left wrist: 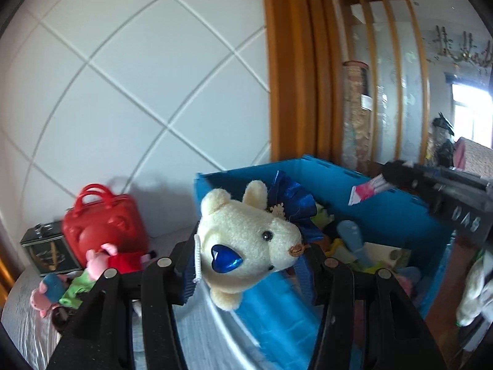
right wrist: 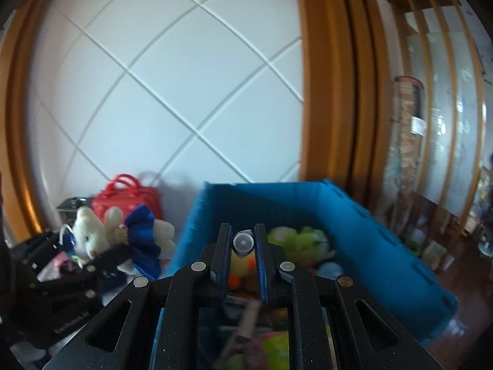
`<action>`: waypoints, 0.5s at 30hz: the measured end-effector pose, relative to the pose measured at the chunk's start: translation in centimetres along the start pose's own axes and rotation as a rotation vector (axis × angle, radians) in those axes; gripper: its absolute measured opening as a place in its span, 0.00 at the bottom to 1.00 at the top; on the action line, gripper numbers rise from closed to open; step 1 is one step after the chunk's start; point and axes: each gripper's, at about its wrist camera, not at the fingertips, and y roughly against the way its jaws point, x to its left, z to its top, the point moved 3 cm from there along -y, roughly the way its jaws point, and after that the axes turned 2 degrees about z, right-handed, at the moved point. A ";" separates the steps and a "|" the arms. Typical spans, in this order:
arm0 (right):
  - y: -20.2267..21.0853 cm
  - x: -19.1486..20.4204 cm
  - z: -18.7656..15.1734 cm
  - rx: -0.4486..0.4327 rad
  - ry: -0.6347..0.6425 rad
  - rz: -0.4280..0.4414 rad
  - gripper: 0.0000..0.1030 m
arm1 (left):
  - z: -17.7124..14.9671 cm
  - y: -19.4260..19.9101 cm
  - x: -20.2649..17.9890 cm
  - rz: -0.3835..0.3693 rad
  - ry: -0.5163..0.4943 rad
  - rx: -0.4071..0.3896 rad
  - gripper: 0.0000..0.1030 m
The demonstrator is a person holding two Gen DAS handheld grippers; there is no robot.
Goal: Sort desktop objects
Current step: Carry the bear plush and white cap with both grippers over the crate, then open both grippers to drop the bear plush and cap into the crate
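My left gripper [left wrist: 246,266] is shut on a cream plush bear [left wrist: 246,231] that has a blue heart on its cheek and a blue bow. It holds the bear just in front of the near left corner of the blue bin [left wrist: 385,212]. In the right wrist view the same bear [right wrist: 92,234] hangs in the left gripper [right wrist: 92,248], left of the blue bin [right wrist: 369,234]. My right gripper [right wrist: 242,236] is shut on a small tube with a white ribbed cap [right wrist: 243,244], above the bin's inside. The left wrist view shows that tube [left wrist: 366,191] as pink and white, at the right gripper's [left wrist: 391,174] tip.
A red handbag [left wrist: 104,225], a dark tin box [left wrist: 46,246] and pink pig toys [left wrist: 98,262] lie on the grey cloth left of the bin. Several soft toys, one green [right wrist: 295,237], fill the bin. A white tiled wall and a wooden frame [left wrist: 292,77] stand behind.
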 end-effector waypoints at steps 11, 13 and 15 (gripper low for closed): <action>-3.8 -10.4 -5.4 0.163 -0.041 -0.080 0.14 | 0.5 -4.6 -11.7 -0.034 -0.089 0.152 0.50; -4.0 -11.3 -5.9 0.174 -0.047 -0.076 0.14 | 0.6 -4.8 -11.9 -0.033 -0.081 0.153 0.50; -4.2 -12.1 -6.3 0.184 -0.049 -0.073 0.14 | 0.6 -5.3 -12.1 -0.029 -0.079 0.159 0.50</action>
